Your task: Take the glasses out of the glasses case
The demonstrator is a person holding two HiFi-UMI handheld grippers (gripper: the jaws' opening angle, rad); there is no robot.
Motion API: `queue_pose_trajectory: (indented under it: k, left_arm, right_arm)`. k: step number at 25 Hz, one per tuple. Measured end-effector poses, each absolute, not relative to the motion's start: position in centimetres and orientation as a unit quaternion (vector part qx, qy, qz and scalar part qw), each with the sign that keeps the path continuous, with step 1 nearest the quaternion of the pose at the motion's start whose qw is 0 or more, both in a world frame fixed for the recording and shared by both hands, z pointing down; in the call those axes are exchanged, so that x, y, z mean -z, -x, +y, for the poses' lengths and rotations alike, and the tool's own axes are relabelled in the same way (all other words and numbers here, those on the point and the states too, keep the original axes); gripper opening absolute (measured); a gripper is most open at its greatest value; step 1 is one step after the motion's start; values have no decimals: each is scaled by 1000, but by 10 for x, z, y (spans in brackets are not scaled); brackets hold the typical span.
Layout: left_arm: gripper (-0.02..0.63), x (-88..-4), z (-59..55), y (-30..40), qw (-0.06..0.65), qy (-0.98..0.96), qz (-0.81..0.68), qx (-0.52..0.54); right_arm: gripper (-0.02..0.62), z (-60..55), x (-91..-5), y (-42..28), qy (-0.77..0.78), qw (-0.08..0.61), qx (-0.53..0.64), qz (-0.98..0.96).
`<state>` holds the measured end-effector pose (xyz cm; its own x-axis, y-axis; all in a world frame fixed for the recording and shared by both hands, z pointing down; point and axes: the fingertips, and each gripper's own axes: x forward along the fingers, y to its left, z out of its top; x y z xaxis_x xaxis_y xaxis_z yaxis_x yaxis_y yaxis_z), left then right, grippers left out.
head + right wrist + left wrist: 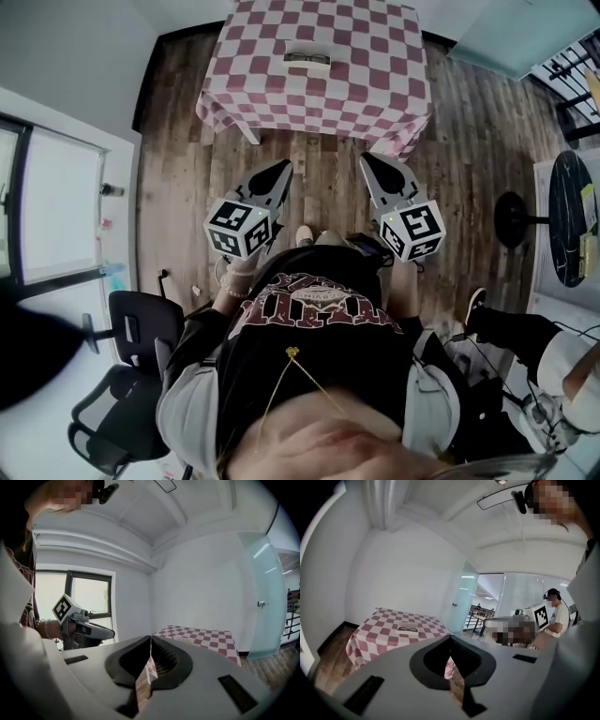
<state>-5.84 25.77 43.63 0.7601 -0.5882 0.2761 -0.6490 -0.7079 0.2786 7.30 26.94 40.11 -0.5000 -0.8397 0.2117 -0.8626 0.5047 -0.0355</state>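
A white glasses case (307, 58) lies open on the far part of a table with a red-and-white checked cloth (375, 84), dark glasses resting in it. In the left gripper view the case (408, 630) shows small on that table, far ahead of the jaws. Both grippers hang over the wooden floor, short of the table's near edge. My left gripper (284, 167) is shut and empty, its jaws meeting at the tip (450, 637). My right gripper (366, 157) is likewise shut with nothing in it (150, 637); its view shows the tablecloth (201, 637) but not the case.
A black office chair (122, 375) stands at the lower left by a window (56, 216). At the right is a round black table (572, 230). A glass door (461, 597) is beyond the checked table. Another person (555, 613) stands at the right.
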Motion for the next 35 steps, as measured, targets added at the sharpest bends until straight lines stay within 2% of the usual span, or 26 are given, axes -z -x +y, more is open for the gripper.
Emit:
queue_pose_trajectory:
  k: [12,35]
  left_arm:
    - [-2,-439,209,55,197,-918,-334,-80]
    - [-2,-431,86,8,210,-901,-370,-85]
  right_arm:
    - [20,223,-400,-78,-494,78,-79,-862]
    - [20,73,-387,-114,-421,92,-71,-900]
